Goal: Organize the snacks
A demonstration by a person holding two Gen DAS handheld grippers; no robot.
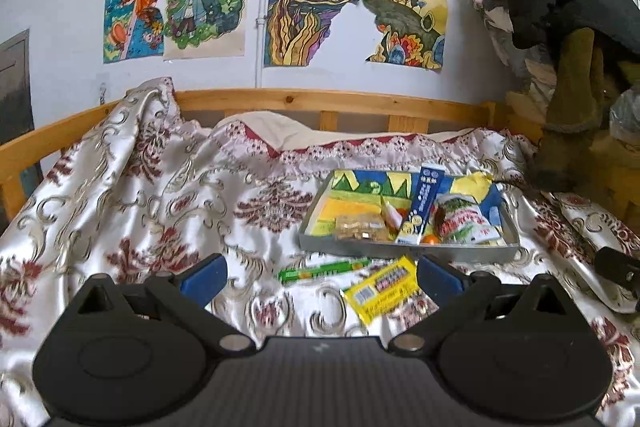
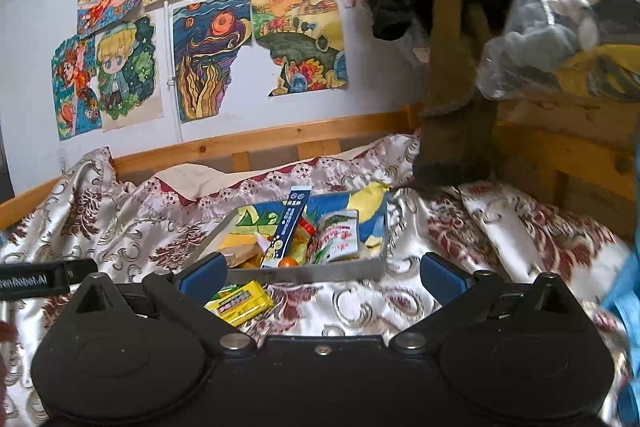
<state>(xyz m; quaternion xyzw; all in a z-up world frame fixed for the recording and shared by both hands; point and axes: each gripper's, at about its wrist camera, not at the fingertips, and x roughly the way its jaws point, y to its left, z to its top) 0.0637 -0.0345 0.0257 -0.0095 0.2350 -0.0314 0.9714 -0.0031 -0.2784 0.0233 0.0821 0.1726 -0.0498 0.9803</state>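
A: What is filling the scene?

B: A bed [image 1: 140, 187] is lying under a shiny cloth [image 1: 120, 211] patterned in white and dark red, with a wooden rail [image 1: 280, 99] running behind it. Coloured drawings [image 1: 304, 7] are hanging on the wall above.

A: Where are the snacks sitting?

B: A shallow tray [image 1: 400, 250] is resting on the cloth, toward the right. It is holding a tall blue packet [image 1: 424, 203] leaning upright, a red, white and green bag [image 1: 466, 223] just beside it, and a clear packet [image 1: 360, 227] at the tray's front left. Two snacks are lying on the cloth outside the tray, near its front edge: a green stick [image 1: 324, 270] and a yellow packet [image 1: 382, 289], just beside each other.

A: And the tools?

B: The left tool [image 1: 320, 275] is hanging with its jaws spread wide, gripping nothing; the green stick and yellow packet are showing between its fingers, lying apart from them. The right tool [image 2: 320, 277] is also released and empty, pointing at the tray.
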